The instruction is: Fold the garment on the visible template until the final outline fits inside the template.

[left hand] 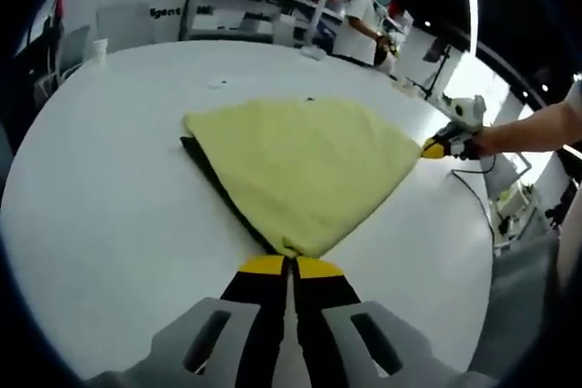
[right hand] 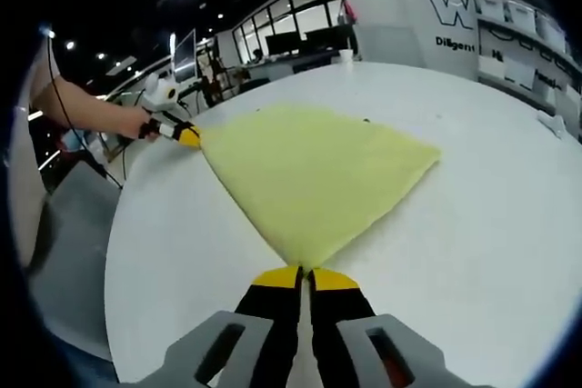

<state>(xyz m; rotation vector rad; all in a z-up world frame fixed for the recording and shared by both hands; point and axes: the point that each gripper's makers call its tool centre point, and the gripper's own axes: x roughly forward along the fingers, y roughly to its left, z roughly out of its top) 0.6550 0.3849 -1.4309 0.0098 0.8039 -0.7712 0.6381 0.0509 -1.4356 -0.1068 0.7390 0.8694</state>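
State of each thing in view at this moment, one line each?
Garment: yellow, spread over the template, two corners pinched.
Template: dark, mostly covered, one edge showing.
Left gripper: shut on garment corner.
Right gripper: shut on garment corner.
Table: white, bearing the garment.

Matt yellow cloth garment (left hand: 305, 170) on smooth white table (left hand: 109, 206)

left hand-held gripper (left hand: 291, 266) pinching yellow garment (left hand: 305, 165) corner | dark template (left hand: 218, 184) beneath | white table (left hand: 109, 188)
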